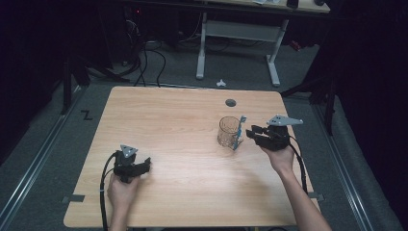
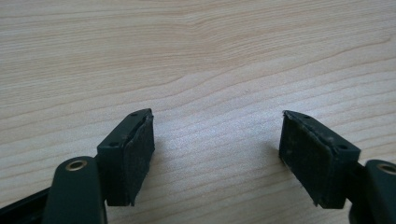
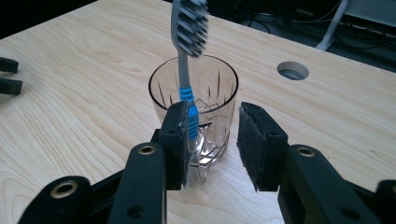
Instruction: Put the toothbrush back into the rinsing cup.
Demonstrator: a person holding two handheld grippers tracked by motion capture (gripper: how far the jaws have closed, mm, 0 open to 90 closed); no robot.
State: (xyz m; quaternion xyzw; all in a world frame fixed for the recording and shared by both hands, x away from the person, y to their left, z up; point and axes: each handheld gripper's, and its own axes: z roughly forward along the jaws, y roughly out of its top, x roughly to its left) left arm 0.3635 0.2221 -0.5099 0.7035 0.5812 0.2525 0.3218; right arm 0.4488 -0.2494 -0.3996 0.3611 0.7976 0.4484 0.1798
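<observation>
Toothbrush (image 3: 187,56) stands nearly upright, head up, just outside the near wall of the glass tumbler (image 3: 205,93), which sits toward three o'clock on the wooden table (image 1: 168,125). The right gripper (image 3: 212,140) has its jaws part open; the handle lies against the left pad (image 3: 180,144), while the other pad stands apart, so I cannot tell whether it's truly held. To do this well, I'd lift the brush clear of the rim, then lower it inside. The left gripper (image 2: 217,154) rests at seven o'clock, jaws wide with nothing between. Count: one toothbrush, one tumbler, two grippers.
</observation>
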